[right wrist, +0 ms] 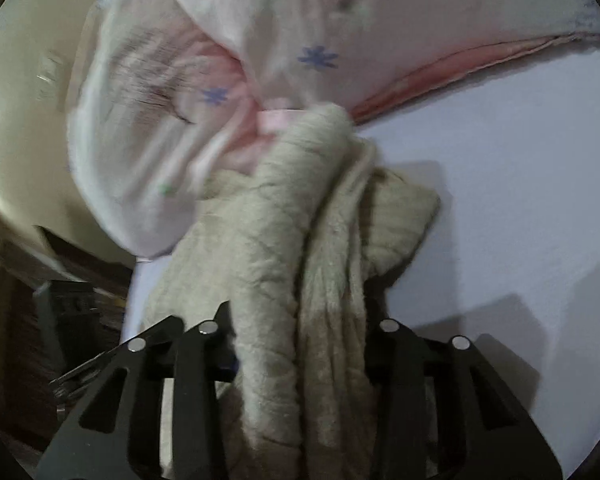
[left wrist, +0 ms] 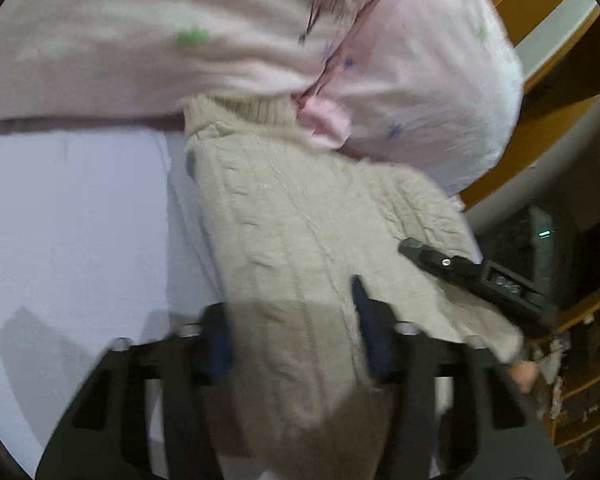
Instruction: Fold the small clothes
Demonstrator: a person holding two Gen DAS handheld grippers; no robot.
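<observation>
- Left gripper (left wrist: 296, 332): the beige knit sweater (left wrist: 300, 232) passes between its two fingers (left wrist: 370, 336). Fabric fills the whole gap, with a finger set against each side of it, so the fingers stand at medium width and clamp the sweater.
- In the left wrist view the sweater spreads away from the fingers across the bed sheet (left wrist: 72, 220). Its ribbed end lies against the pink pillow (left wrist: 420, 92) at the far side of the bed.
- The sheet is bare lavender to the left of the sweater.
- A black finger of the right gripper (left wrist: 456, 268) lies on the sweater's right-hand border, close to the right edge of the bed.
- Right gripper (right wrist: 300, 340): a bunched, rolled length of the sweater (right wrist: 284, 240) runs between its fingers (right wrist: 396, 344) and out past the tips. The fingers sit fairly wide apart and the fabric packs the gap, so they hold the sweater.
- In the right wrist view the bundle reaches up to the pillow (right wrist: 292, 28) and touches it. A folded flap of the sweater lies flat on the sheet (right wrist: 520, 200) just right of the bundle.
- The image is motion-blurred; the exact contact of the finger pads with the fabric cannot be told.
- No containers are in view.
</observation>
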